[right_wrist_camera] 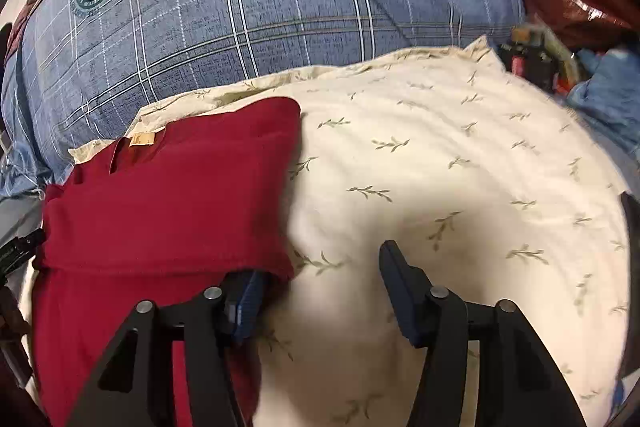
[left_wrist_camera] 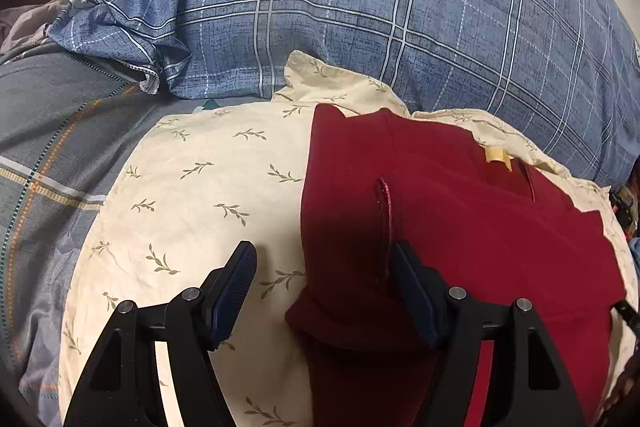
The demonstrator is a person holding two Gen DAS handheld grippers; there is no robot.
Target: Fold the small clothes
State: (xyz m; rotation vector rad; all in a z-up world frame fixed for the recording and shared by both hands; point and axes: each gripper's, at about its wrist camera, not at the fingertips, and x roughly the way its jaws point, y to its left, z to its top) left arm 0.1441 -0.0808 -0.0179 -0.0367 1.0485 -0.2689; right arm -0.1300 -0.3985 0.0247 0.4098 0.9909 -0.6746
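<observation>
A soft, light red garment (left_wrist_camera: pixel 460 227) is lying part-folded on a cream pillow (left_wrist_camera: pixel 208 187); both grippers (left_wrist_camera: pixel 324 291) (right_wrist_camera: pixel 320 291) are gaping wide, holding nothing, flanking its near hem, likely the best hold.

From the left wrist camera I see the left claw (left_wrist_camera: pixel 324 291) spread wide over a cream leaf-print pillow (left_wrist_camera: pixel 208 187), its right finger (left_wrist_camera: pixel 412 295) against the folded red garment (left_wrist_camera: pixel 460 219), whose tan label (left_wrist_camera: pixel 497 157) faces the blue plaid quilt (left_wrist_camera: pixel 360 7) behind.
</observation>
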